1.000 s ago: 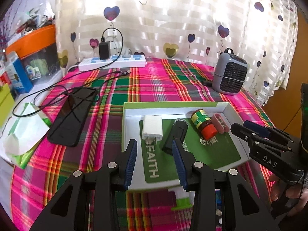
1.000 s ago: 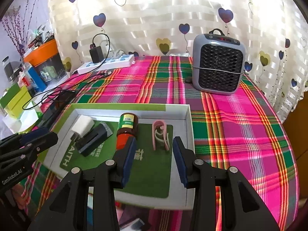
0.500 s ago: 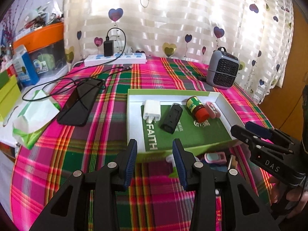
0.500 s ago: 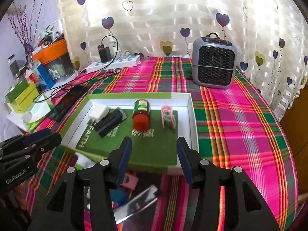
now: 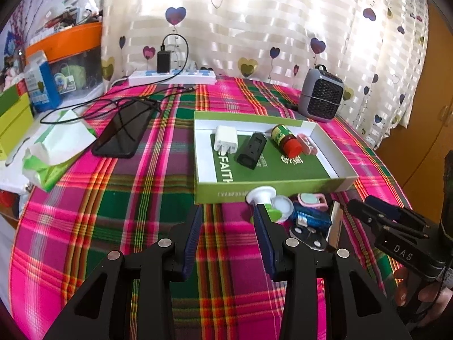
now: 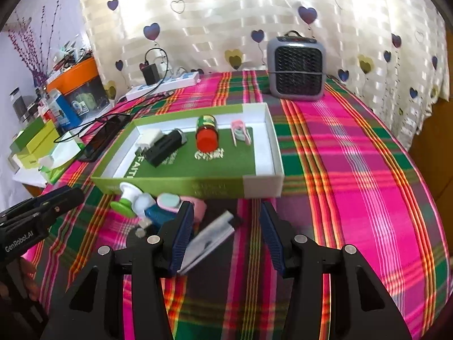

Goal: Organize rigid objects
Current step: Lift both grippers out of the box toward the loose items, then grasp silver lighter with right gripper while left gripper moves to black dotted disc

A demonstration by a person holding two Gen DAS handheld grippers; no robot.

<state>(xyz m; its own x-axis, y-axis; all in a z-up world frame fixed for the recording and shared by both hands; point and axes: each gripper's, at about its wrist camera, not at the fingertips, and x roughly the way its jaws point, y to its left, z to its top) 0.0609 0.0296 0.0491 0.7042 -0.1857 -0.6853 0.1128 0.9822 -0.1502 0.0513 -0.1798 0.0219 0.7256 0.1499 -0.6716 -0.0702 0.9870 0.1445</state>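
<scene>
Four items lie in the green-and-white box (image 5: pixel 271 191) on the plaid-covered counter (image 5: pixel 119 198): a white charger (image 5: pixel 225 138), black adapter (image 5: pixel 251 151), red-capped bottle (image 5: pixel 286 139) and pink clip (image 5: pixel 307 143). From the left wrist, the left hand-held gripper (image 5: pixel 228 240) hangs with jaws apart and empty, near a green-and-white suction hook (image 5: pixel 264 199); a phone (image 5: pixel 124 130) lies left. The right wrist view alone shows a silver blade-like piece (image 6: pixel 209 238) beside the right hand-held gripper (image 6: pixel 225 233), jaws apart, and the grey heater (image 6: pixel 296 68) up close.
</scene>
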